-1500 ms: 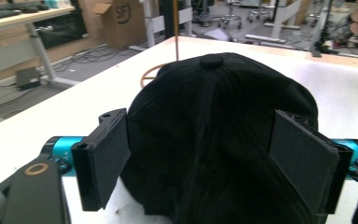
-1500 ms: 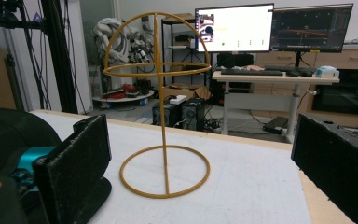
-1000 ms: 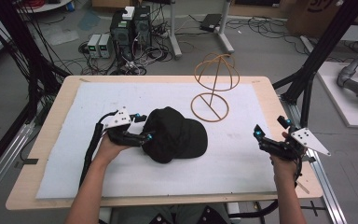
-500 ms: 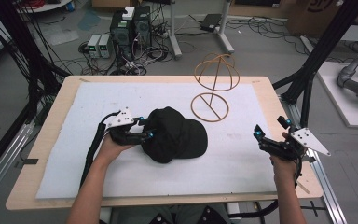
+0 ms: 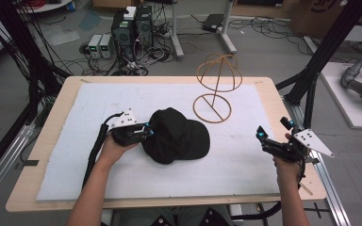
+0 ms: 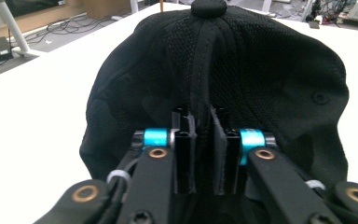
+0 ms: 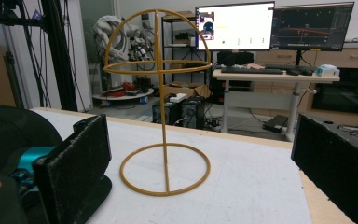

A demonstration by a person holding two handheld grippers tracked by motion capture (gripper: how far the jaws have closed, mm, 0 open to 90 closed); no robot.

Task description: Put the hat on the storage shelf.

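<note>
Toward one o'clock from the black cap mid-worktop, which the left gripper has just been closing on to pinch its rear seam, stands the wire stand, while the spread right gripper waits at three o'clock.

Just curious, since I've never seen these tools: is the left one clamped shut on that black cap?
Shut. The left gripper has just been closing, and its jaws pinch a seam ridge at the back of the black cap.

Left gripper pinches the black cap — rear seam.
</note>
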